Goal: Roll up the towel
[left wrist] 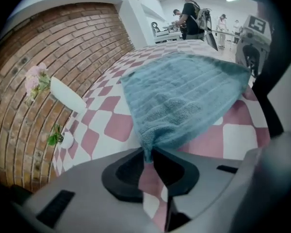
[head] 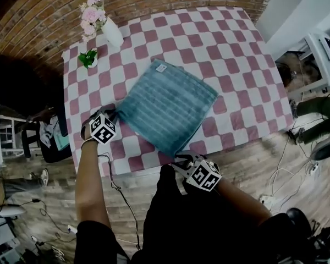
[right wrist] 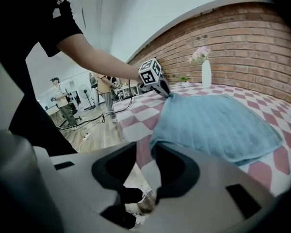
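- I see the towel (head: 168,106) lying on the middle of the surface (head: 231,54), set cornerwise to its edges.
- The vase (head: 111,33) stands at the far left corner, with the small plant (head: 89,58) just beside it, nearer me.
- My left tool (head: 112,116) sits at the towel's left corner, with that corner between its jaws.
- My right tool (head: 180,161) is at the towel's near corner, by the surface's near edge.
- The brick wall (head: 44,15) runs behind the surface.

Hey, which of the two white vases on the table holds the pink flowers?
The taller vase, with the pink blooms at its mouth. The small round pot beside it holds only green leaves.
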The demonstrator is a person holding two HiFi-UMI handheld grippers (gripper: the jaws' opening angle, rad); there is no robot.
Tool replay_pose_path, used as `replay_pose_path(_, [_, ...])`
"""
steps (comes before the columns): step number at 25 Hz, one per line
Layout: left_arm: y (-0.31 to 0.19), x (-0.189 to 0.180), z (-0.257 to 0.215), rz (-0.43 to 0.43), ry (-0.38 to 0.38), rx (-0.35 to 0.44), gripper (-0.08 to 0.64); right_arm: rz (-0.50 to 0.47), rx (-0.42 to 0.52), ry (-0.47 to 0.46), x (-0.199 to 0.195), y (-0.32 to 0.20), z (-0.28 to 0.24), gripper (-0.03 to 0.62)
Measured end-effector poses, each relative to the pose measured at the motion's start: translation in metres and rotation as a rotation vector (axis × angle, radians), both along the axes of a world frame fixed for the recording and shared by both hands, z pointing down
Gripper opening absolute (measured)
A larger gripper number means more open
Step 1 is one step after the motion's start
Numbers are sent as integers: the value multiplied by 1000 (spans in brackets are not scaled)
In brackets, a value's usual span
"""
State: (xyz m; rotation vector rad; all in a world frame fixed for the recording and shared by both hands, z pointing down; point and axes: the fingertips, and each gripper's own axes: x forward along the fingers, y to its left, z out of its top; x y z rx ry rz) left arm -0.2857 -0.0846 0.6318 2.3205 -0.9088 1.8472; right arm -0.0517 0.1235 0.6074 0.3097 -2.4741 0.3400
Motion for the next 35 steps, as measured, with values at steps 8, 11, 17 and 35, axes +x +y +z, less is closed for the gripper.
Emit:
replay_pose_path(8, [59, 46, -51, -111, 226, 213, 333, 105, 155, 31, 83, -46, -9, 164])
replay_pose_path(11, [112, 104, -52, -19, 294, 183, 330, 211, 159, 68, 123, -65, -4, 163])
replay_pose_path(17, [193, 201, -33, 235, 341, 110, 286, 309, 195, 64, 152, -77, -11, 163])
replay_pose_path(35, [198, 253, 9, 413, 136, 43, 92, 388, 177, 50, 193, -45, -7, 153])
